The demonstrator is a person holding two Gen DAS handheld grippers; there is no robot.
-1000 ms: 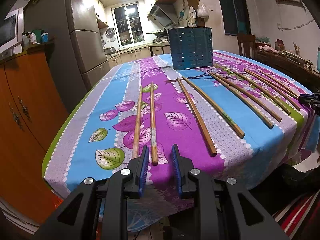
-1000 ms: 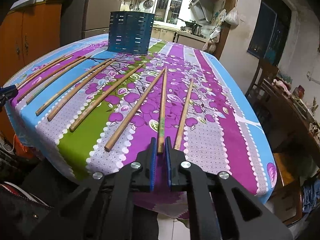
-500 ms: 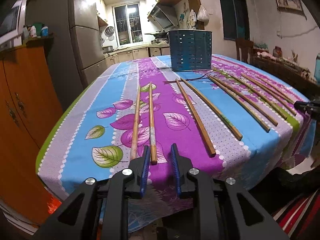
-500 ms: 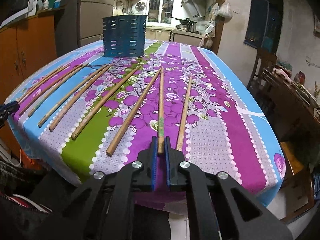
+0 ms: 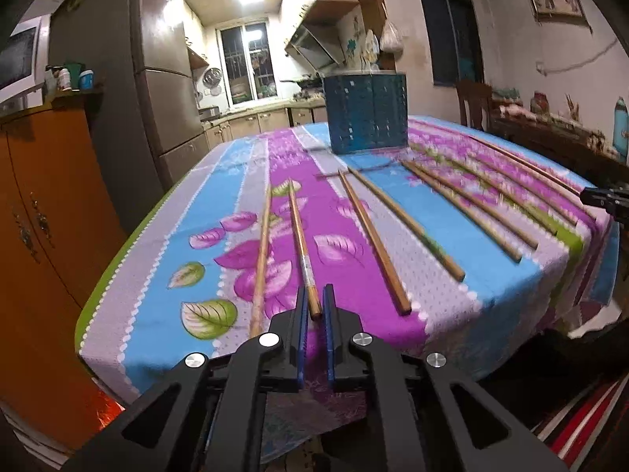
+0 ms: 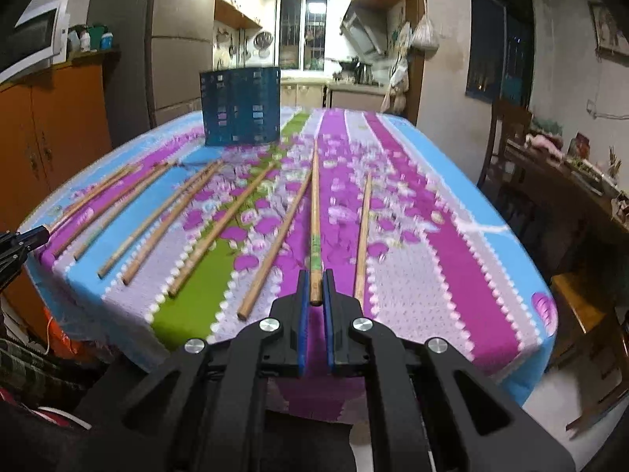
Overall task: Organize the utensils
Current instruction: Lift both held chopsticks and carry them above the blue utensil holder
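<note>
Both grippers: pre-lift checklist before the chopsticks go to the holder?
1. Left gripper shut on chopstick: ok.
2. Right gripper shut on its chopstick: ok.
3. Grip at the near ends only, long overhang: not ok for tilt.
4. Holder upright on the far table: ok.
5. Holder's inside free: cannot tell.
6. Neighbour stick apart from left fingers: cannot tell.
</note>
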